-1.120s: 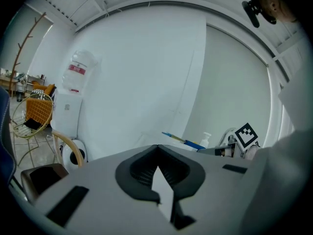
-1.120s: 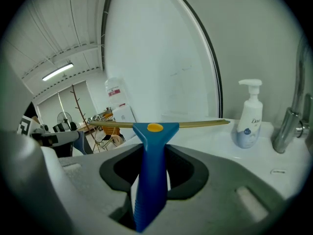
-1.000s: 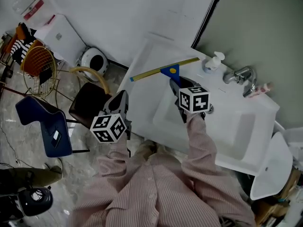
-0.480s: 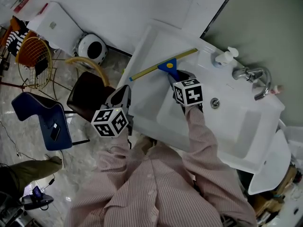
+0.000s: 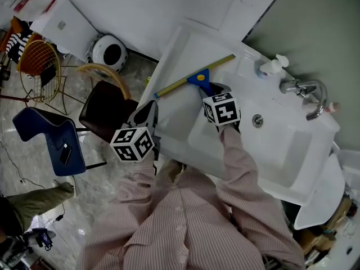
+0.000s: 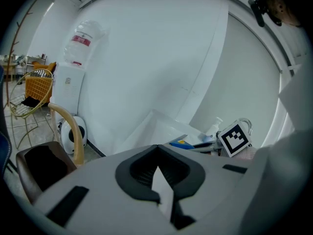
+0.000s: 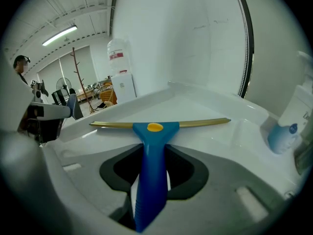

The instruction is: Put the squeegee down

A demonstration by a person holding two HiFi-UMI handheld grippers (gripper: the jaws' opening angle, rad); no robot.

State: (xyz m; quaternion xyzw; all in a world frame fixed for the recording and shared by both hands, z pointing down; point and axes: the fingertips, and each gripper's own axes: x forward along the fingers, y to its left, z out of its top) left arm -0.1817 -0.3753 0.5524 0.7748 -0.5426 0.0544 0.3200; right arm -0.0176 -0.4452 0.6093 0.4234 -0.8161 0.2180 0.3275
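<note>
The squeegee (image 5: 194,79) has a blue handle (image 7: 149,175) and a long yellow blade (image 7: 195,123). My right gripper (image 5: 212,91) is shut on the handle, which runs out between the jaws (image 7: 154,148). The blade lies across the flat left ledge of the white sink (image 5: 174,58), at or just above its surface; I cannot tell whether it touches. My left gripper (image 5: 147,110) hangs off the sink's left front corner over the floor. Its jaws (image 6: 157,153) are shut with nothing in them.
A soap dispenser (image 5: 271,66) and a chrome faucet (image 5: 306,89) stand at the sink's back, with the drain (image 5: 257,119) in the basin. On the floor to the left are a brown chair (image 5: 104,114), a blue chair (image 5: 50,142) and a wire basket (image 5: 36,66).
My right gripper has sunk with the squeegee, bringing the blade down onto or just over the sink's ledge. The left gripper has dropped a little too.
</note>
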